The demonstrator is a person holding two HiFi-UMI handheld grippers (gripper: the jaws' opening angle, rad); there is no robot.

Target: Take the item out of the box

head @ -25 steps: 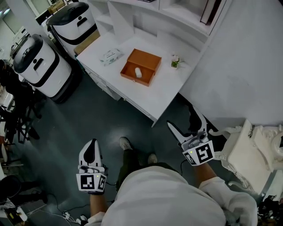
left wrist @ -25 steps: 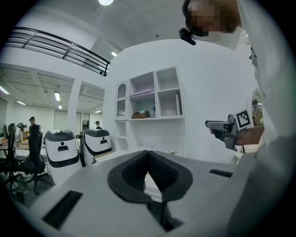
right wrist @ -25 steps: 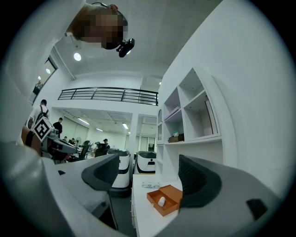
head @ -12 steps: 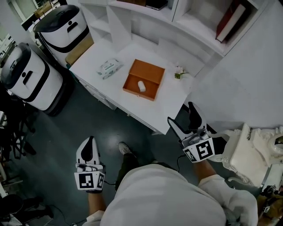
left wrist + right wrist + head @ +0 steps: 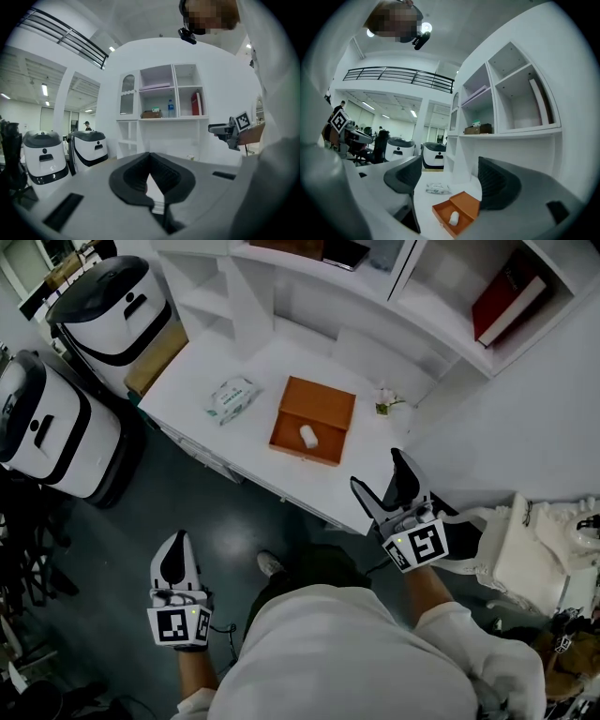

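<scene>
Black-padded left gripper (image 5: pixel 175 549) (image 5: pixel 150 161) hangs low at the person's side over the dark floor (image 5: pixel 187 502), jaws pressed together w/ nothing btwn them, well apart from the desk. The right gripper (image 5: pixel 382 474) (image 5: pixel 450 183) is held further fwd, at the near edge of the white desk (image 5: pixel 272 362), jaws spread wide and empty. In the right gripper view the box (image 5: pixel 314 418) (image 5: pixel 459 211) and the item (image 5: pixel 308 435) (image 5: pixel 453 218) show in the gap btwn the jaws, but beyond the tips, untouched.

The box is orange, open, its lid laid back on the far side. The item is small, white, a rounded oblong, and lies approx mid-tray.

A wipes packet (image 5: pixel 232 397) (image 5: pixel 437 188) lies left of the box and a small flower sprig (image 5: pixel 385 402) right of it, both apart from it. Behind them stand white shelves (image 5: pixel 422 296) w/ a red book (image 5: pixel 511 298).

Vs 1 s ago: the desk and box sit lower and nearer in the head view, the right gripper has closed on the desk edge, and the left gripper has dropped lower in frame. The item keeps its spot in the box.
</scene>
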